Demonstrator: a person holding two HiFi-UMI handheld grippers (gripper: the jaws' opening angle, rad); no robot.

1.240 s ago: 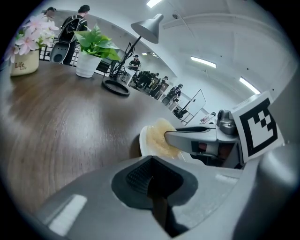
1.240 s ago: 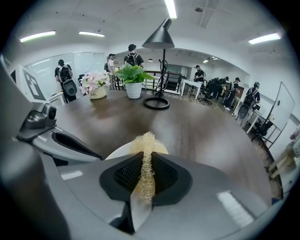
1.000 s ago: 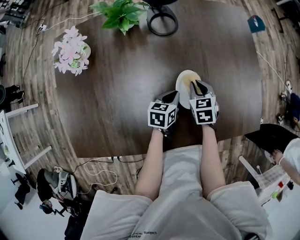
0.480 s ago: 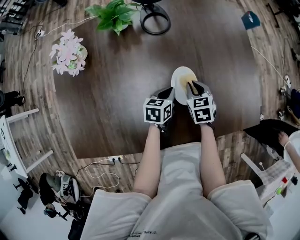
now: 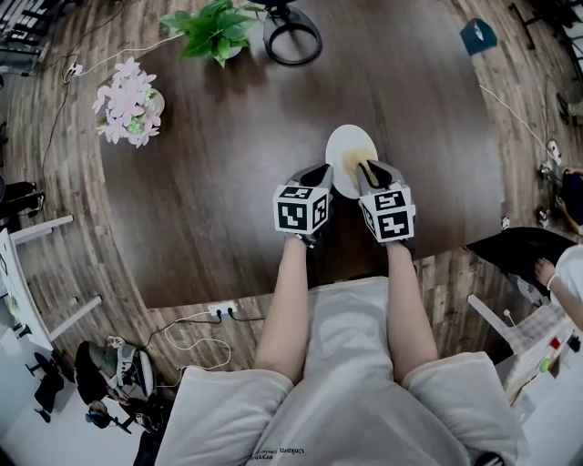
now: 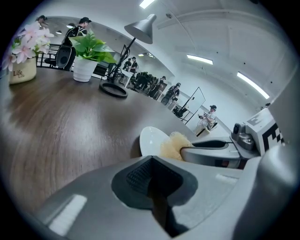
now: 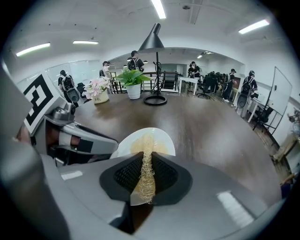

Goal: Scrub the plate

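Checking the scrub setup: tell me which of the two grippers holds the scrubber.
The right gripper: its jaws pinch the tan fibrous scrubber over the white plate. The left gripper is closed on nothing.

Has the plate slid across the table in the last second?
No. Measured against the pink flowers and the green plant, the plate keeps its place on the table; only the whole head view has drifted.

Glossy white plate (image 5: pixel 342 146), rough fibrous scrubber (image 7: pixel 146 173), matt wood-grain table (image 5: pixel 228 164).
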